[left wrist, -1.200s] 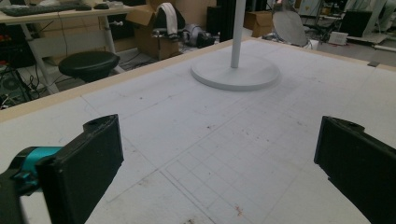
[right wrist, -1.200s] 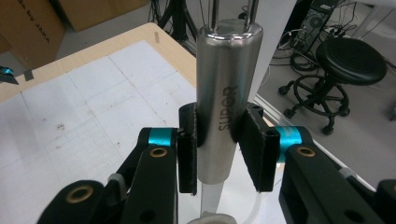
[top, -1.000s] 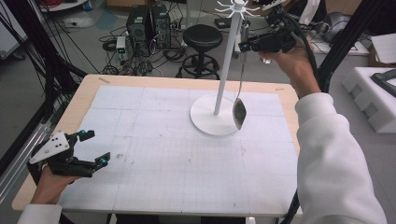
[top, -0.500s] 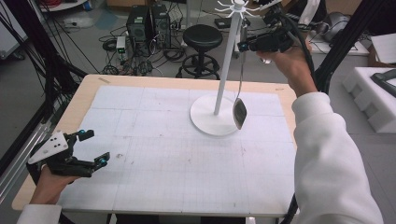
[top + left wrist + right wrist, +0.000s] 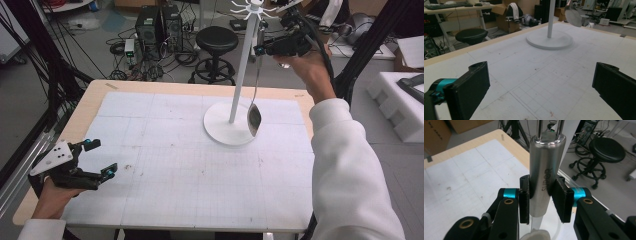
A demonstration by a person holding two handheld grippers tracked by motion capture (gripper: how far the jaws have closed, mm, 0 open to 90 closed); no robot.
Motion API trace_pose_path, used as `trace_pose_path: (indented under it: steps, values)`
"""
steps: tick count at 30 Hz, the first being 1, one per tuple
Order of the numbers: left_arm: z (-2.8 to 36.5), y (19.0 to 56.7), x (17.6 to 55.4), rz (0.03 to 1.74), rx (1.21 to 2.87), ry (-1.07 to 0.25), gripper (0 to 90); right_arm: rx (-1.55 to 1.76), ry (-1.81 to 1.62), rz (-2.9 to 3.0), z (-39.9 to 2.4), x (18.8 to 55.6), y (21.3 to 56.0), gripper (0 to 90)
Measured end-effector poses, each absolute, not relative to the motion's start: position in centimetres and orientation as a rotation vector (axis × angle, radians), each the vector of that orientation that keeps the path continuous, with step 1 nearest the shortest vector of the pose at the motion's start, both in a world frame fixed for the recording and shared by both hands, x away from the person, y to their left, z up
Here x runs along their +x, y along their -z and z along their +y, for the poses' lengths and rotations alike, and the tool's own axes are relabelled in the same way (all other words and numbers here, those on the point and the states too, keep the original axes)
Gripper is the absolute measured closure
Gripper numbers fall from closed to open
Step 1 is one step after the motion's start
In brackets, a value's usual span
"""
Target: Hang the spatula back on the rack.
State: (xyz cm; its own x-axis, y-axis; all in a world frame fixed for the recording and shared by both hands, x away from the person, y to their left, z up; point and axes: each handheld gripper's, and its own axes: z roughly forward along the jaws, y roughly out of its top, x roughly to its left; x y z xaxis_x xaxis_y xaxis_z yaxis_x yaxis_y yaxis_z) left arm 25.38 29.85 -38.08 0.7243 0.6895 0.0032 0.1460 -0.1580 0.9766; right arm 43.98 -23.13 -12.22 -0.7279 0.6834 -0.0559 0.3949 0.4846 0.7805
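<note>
Ladle (image 5: 254, 118), steel, 1 pc: hangs bowl-down beside the white rack (image 5: 243, 70), bowl at about 3 o'clock of the pole, just above the round base. Long axis near vertical. My right gripper (image 5: 263, 49) pinches its cylindrical handle (image 5: 545, 173) up top; the right gripper view shows both pads pressed on the tube, one each side, two thin rods running on from the tube's far end. Hook arms of the rack crown sit at roughly 10 o'clock from that grip, close by, so I judge the hang-up is a short lift and shift that way. Left gripper (image 5: 98, 159): jaws spread, nothing between, parked at 7 o'clock of the table (image 5: 90, 100), well apart from the ladle; right hand nearer by far. Vs earlier frames: no change I can make out, both hands in the same spots, ladle hanging the same.
</note>
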Motion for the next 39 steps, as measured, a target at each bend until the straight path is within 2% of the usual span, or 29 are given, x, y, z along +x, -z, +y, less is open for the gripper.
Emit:
trace_pose_path:
  steps: [10, 14, 18, 23, 27, 28, 39]
  values:
    - [29.9, 38.0, 25.3, 0.674, 1.695, -0.554, 1.7, 0.833, -1.168, 2.363, -23.8, 42.6, 13.1, 60.0]
    - [29.8, 38.0, 25.2, 0.672, 1.694, -0.552, 1.7, 0.784, -1.233, 2.355, -24.2, 41.6, 13.8, 51.9]
    - [29.9, 37.9, 25.2, 0.673, 1.692, -0.552, 1.7, 0.769, -1.290, 2.353, -25.0, 40.3, 15.2, 40.2]
    - [29.8, 37.8, 25.0, 0.667, 1.695, -0.558, 1.7, 0.720, -1.327, 2.335, -25.7, 38.5, 17.1, 14.1]
    - [29.9, 37.6, 24.9, 0.663, 1.688, -0.560, 1.7, 0.702, -1.397, 2.304, -26.6, 37.0, 18.6, 6.5]
    - [29.9, 37.6, 24.9, 0.661, 1.691, -0.560, 1.7, 0.697, -1.413, 2.306, -26.8, 36.5, 19.1, 1.1]
    - [29.8, 37.6, 24.8, 0.653, 1.685, -0.536, 1.7, 0.596, -1.541, 2.255, -28.2, 32.2, 23.6, 0.0]
